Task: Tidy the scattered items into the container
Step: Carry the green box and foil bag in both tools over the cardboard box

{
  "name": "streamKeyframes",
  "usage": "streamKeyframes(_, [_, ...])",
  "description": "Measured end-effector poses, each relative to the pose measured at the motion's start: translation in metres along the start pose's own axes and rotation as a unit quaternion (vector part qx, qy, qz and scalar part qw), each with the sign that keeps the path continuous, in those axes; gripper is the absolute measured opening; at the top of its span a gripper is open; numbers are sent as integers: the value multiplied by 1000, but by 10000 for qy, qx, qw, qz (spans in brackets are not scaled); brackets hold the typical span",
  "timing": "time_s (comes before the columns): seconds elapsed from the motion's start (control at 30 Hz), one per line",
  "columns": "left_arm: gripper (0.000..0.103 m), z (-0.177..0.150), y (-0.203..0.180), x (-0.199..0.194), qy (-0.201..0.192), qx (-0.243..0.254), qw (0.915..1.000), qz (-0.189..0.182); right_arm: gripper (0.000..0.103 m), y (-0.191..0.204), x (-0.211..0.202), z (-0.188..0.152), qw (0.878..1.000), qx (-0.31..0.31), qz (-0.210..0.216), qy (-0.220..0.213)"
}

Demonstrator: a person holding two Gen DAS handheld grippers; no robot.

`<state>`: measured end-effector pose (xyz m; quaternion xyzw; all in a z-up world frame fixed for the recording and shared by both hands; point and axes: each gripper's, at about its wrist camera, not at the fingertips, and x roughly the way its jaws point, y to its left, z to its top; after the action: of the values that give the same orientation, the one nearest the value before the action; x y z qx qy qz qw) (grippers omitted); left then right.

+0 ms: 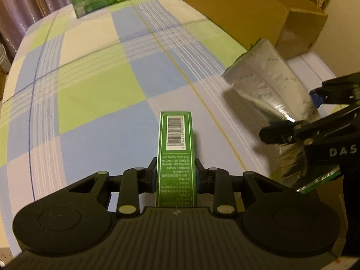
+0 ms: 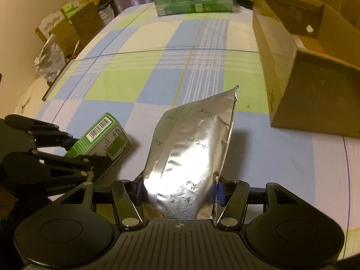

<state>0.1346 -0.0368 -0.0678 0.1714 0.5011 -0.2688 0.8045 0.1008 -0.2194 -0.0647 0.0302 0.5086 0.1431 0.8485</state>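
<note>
Left gripper (image 1: 176,175): matte black plastic, ribbed central housing, two round side discs, silver rivet pins at the linkage joints, blue pads on the fingers. Right gripper (image 2: 178,190): identical build, blue pads, white crosshair mark on the housing, partial white lettering along one arm

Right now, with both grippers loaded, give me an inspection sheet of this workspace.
Surface: checked tablecloth, bare in the middle.
Job's things: green box; silver foil pouch; open cardboard box at the right.
Clutter: green wrapped pack at the far edge.
Grippers: left gripper shut on the green box; right gripper shut on the silver foil pouch.
Cables: nothing seen.
Surroundings: curtain; stacked cartons beside the table.
</note>
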Motion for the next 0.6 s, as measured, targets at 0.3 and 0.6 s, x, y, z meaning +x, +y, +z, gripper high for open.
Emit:
streamKeyframes(0.3, [26, 10, -3, 23, 235, 10, 9997, 23, 55, -7, 6, -1, 9999, 96, 60, 72])
streamKeyframes(0.6, [25, 5, -2, 10, 126, -92, 9998, 77, 55, -5, -7, 4, 9998, 63, 117, -117])
